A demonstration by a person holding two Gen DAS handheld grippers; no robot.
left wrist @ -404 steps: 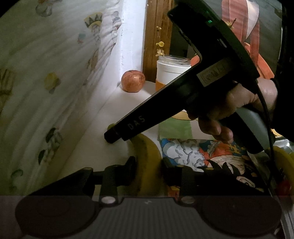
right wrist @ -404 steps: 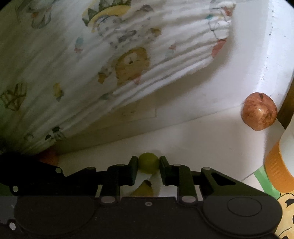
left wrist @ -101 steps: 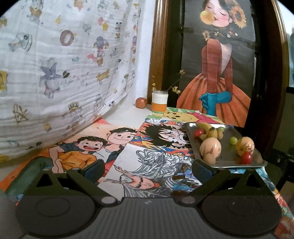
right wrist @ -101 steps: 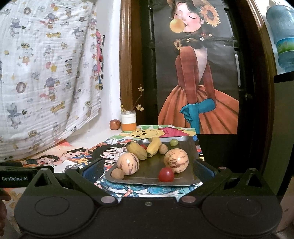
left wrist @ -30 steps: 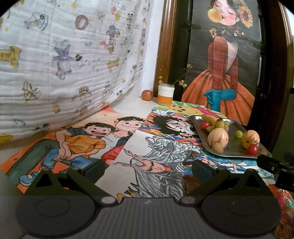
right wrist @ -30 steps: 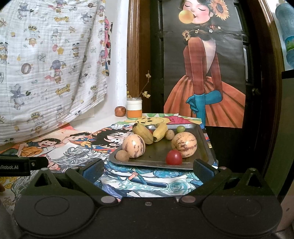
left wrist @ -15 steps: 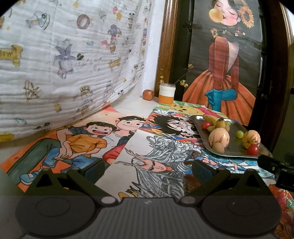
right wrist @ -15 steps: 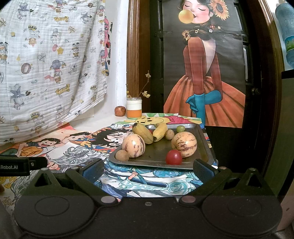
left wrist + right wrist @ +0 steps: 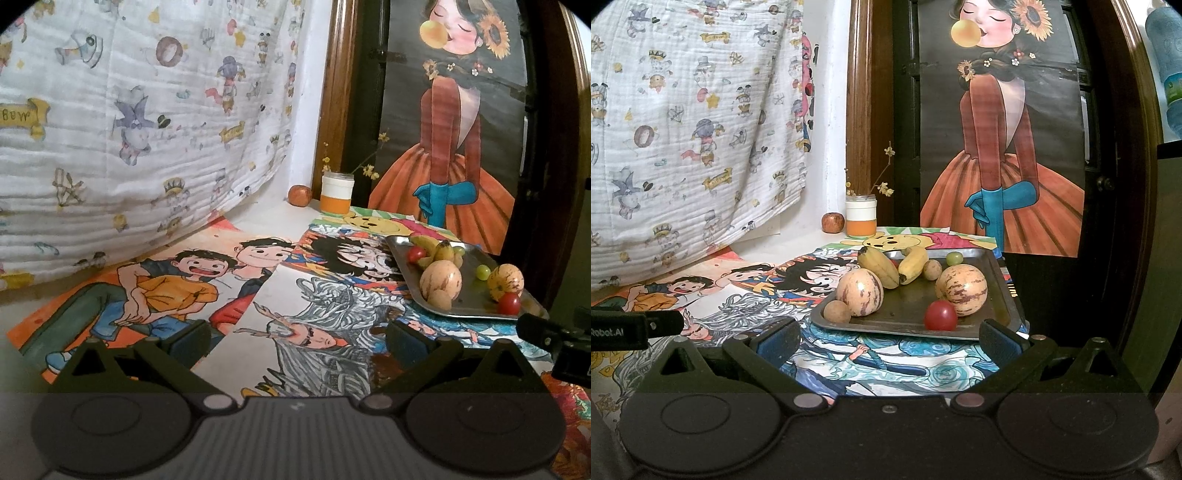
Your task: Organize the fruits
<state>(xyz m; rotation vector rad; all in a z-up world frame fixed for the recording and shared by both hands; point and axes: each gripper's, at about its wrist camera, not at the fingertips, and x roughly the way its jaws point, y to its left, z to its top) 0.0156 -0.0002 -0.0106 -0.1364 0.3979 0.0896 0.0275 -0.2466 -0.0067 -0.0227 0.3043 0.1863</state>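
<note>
Cartoon posters (image 9: 192,284) covered the desk (image 9: 273,216), with a printed white cloth (image 9: 129,122) hanging along its left edge and a painting of a girl in an orange dress (image 9: 1001,155) standing behind the far edge. At the far left corner a reddish apple (image 9: 833,222) sat just beside a white and orange jar (image 9: 861,216) holding dry flower twigs. Toward the right edge of the desk lay a metal tray (image 9: 912,314) carrying the fruit: two bananas (image 9: 892,268) at the back, a green grape (image 9: 954,257) near the far rim, two striped melons (image 9: 860,287), a red tomato (image 9: 940,315) at the near rim, and two small brown fruits (image 9: 837,311). Between the tray and the right gripper (image 9: 888,341) only bare poster showed. That gripper hovered low before the tray's near rim, jaws spread wide and holding nothing, pointing straight at the fruit. The left gripper (image 9: 295,339) hung over the posters nearer the desk's middle, jaws equally wide and empty, the tray off to its right, well apart. Each gripper's dark body edged into the other's view
</note>
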